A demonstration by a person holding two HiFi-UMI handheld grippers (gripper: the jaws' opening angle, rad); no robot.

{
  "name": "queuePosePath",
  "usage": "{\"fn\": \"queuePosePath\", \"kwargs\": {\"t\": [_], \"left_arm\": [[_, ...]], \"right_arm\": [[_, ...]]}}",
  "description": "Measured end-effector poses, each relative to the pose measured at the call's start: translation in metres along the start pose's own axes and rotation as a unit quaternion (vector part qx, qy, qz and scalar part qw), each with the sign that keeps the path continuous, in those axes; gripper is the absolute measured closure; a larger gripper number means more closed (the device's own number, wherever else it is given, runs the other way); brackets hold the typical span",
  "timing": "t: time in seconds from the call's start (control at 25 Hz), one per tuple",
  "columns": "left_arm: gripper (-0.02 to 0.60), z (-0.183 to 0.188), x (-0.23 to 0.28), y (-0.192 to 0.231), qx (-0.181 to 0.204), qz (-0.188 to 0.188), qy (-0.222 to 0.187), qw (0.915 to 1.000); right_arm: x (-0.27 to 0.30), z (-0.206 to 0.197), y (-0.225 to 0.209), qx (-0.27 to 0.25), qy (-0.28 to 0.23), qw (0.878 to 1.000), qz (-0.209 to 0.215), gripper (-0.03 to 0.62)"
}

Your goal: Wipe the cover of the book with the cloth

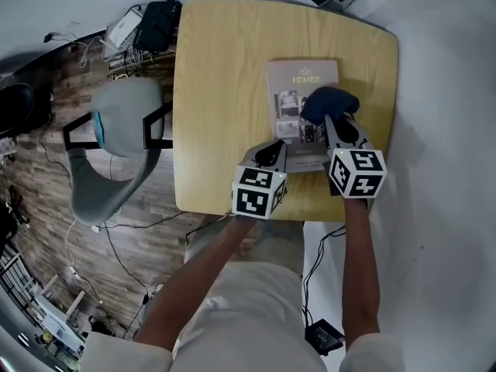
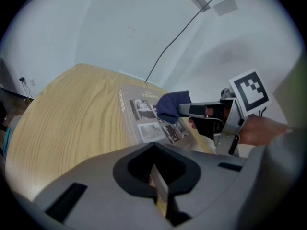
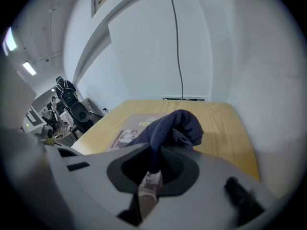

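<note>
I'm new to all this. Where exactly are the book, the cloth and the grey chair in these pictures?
book (image 1: 288,80): head view, upper left of its cover.
cloth (image 3: 177,126): right gripper view, middle of the dark blue bunch.
grey chair (image 1: 124,118): head view, its grey padded part.

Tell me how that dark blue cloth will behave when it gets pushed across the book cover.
The cloth bunches and droops out of the right gripper, so it is probably soft, floppy and light. Pushed over the book, it would likely fold and drag behind the jaws rather than stay spread flat.
</note>
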State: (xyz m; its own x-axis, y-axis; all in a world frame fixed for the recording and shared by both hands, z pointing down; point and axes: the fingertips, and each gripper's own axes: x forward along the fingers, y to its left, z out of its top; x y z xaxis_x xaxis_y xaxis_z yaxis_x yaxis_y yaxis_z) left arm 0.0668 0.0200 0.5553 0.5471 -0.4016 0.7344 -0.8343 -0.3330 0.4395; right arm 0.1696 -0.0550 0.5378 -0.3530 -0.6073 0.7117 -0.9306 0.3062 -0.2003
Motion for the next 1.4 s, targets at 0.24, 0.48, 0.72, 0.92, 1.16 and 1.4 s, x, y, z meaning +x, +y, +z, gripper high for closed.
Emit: {"fn": "queuePosePath", "kwargs": {"t": [0.24, 0.48, 0.72, 0.92, 1.16, 1.4], "left_arm": [[0.572, 0.001, -0.001, -0.001, -0.004, -0.007, 0.008, 0.9999], [0.572, 0.001, -0.001, -0.002, -0.002, -0.007, 0.016, 0.9998], [0.572, -0.009, -0.011, 0.000, 0.013, -0.008, 0.023, 0.9996], [0.572, -0.021, -0.023, -0.014, 0.023, -0.037, 0.020, 0.9989], [0.572, -0.039, -0.019, -0.019, 0.029, -0.041, 0.037, 0.9980], [0.572, -0.040, -0.016, -0.017, 0.034, -0.031, 0.038, 0.9982]], "right_arm": [[0.011, 0.007, 0.028, -0.017, 0.003, 0.999, 0.027, 0.542], [0.018, 0.011, 0.048, -0.027, 0.003, 0.998, 0.050, 0.542], [0.028, 0.011, 0.070, -0.034, 0.000, 0.995, 0.091, 0.542], [0.031, 0.011, 0.073, -0.032, 0.000, 0.995, 0.095, 0.542], [0.030, 0.009, 0.086, -0.049, 0.008, 0.992, 0.115, 0.542], [0.022, -0.004, 0.097, -0.063, 0.018, 0.989, 0.135, 0.542]]}}
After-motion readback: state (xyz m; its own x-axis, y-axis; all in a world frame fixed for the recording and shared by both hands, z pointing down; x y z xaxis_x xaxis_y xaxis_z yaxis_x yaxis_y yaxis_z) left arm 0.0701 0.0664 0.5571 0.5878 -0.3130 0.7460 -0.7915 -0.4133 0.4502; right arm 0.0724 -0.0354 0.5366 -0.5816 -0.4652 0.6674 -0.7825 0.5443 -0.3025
